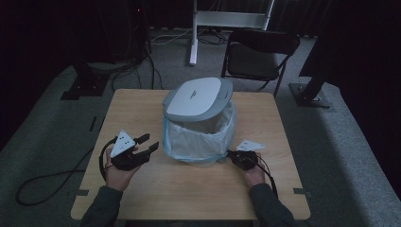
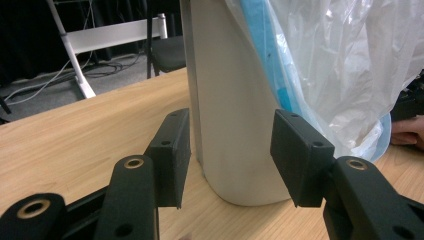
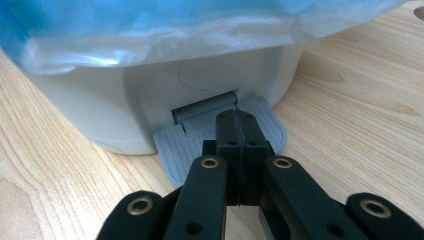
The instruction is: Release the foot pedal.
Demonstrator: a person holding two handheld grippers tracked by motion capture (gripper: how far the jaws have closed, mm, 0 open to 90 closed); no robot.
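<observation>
A white pedal bin stands mid-table with its grey-rimmed lid swung up. A blue and clear plastic bag lines it and drapes over the rim. My left gripper is open beside the bin's left side. In the left gripper view the bin wall stands just beyond the spread jaws of the left gripper, not touching them, with the bag hanging to the right. My right gripper is shut, and its closed tips rest on the grey ribbed pedal at the bin's base.
The wooden table has bare room in front of and beside the bin. Behind it on the grey floor stand a black folding chair and a white stand. A cable trails off the left.
</observation>
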